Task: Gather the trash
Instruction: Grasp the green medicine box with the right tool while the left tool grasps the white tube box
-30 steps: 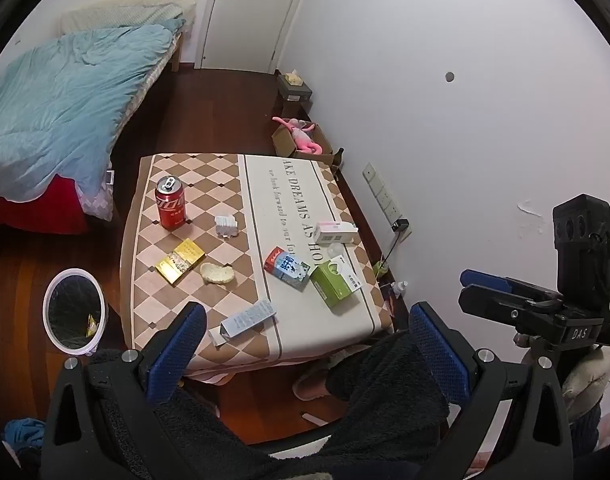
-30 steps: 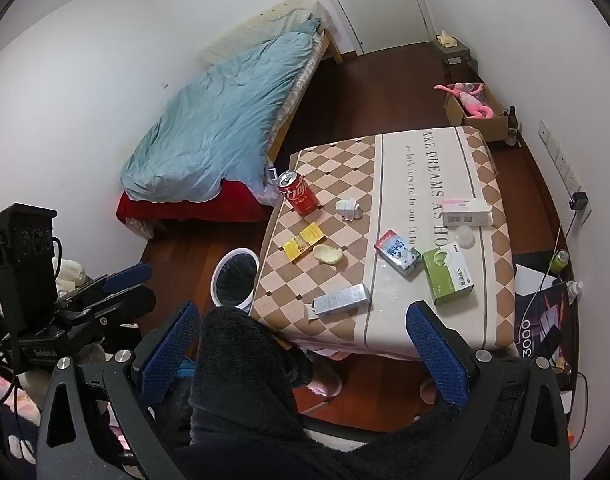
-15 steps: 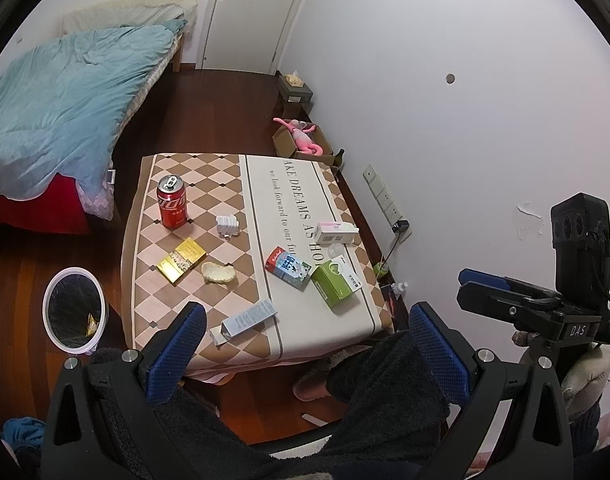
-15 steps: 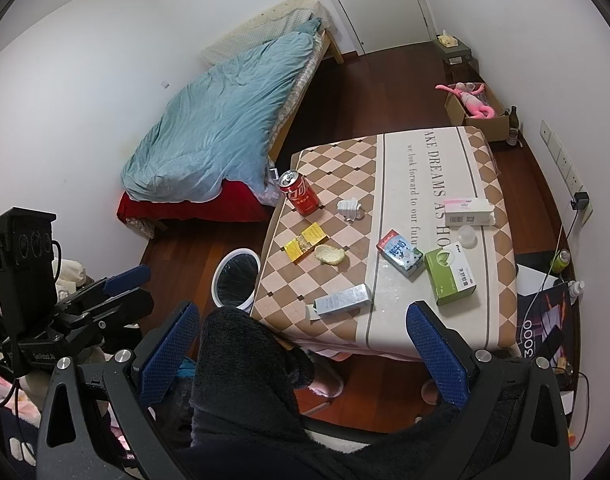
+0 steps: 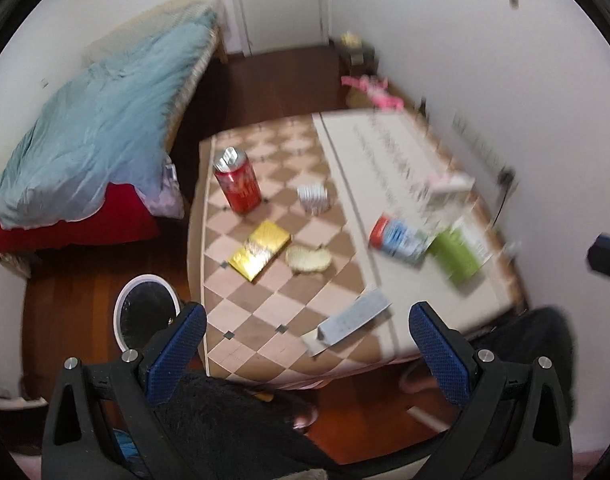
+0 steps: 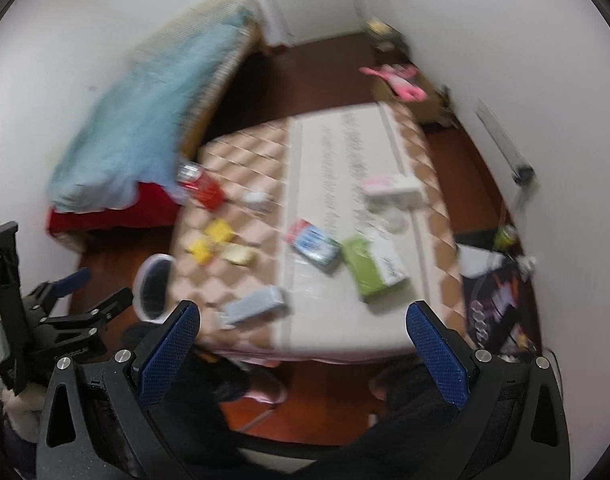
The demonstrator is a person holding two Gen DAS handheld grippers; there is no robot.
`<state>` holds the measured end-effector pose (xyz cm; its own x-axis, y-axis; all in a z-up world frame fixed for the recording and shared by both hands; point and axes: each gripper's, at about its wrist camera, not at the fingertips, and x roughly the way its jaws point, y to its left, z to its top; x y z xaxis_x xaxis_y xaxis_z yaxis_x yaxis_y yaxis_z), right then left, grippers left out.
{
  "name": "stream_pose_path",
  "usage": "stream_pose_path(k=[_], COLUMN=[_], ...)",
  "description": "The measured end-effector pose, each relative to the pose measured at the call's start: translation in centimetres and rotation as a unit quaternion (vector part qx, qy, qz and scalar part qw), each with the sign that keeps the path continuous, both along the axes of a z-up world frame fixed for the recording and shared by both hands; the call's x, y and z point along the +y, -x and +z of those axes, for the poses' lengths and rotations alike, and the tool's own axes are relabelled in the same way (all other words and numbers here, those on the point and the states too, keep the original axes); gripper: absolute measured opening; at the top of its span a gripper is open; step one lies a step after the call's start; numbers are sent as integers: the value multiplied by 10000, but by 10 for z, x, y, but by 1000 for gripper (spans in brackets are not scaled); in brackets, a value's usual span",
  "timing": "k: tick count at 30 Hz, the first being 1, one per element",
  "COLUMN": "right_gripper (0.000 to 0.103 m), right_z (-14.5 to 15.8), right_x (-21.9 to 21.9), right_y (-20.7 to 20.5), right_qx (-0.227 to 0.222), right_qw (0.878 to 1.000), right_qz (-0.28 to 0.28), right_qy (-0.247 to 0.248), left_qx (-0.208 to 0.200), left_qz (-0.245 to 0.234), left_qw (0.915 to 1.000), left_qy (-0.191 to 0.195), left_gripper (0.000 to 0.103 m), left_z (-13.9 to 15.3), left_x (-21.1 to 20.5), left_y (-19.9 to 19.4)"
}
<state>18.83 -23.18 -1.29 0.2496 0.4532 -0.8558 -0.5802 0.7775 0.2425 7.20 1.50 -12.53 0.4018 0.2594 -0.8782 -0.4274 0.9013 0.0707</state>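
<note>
A low table with a checkered cloth carries trash: a red can, a gold wrapper, a pale food scrap, a small white cup, a grey-blue box, a blue-and-red carton, a green box and a pink-and-white box. A white bin with a black liner stands at the table's left. My left gripper and right gripper hover open and empty above the near edge.
A bed with a blue quilt lies at the left. A pink toy in a box and a small stand sit by the far wall. A person's dark-clothed legs are under both grippers. Bottles stand on the floor at right.
Both grippers have swung forward and down toward the table, which now looks larger and blurred with motion. Nothing on the table has moved, and both grippers stay open.
</note>
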Motion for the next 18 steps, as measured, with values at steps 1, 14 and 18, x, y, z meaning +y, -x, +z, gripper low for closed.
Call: stream_pose_path(k=[1, 14, 18], right_gripper=[103, 103, 103], right_z=[-18, -178, -187], right_x=[-4, -11, 8], right_y=[-12, -89, -100], right_qx=[82, 981, 954], right_qw=[9998, 9863, 9865], right_qz=[-113, -873, -680], right_qy=[115, 998, 1142], left_qx=[137, 2306, 2637], left_qz=[-62, -1751, -2144], left_qw=[9999, 9571, 9405], left_qy=[-32, -82, -55], left_gripper=[103, 102, 71], left_z=[-12, -176, -197], left_x=[-1, -18, -26], left_y=[-6, -96, -102])
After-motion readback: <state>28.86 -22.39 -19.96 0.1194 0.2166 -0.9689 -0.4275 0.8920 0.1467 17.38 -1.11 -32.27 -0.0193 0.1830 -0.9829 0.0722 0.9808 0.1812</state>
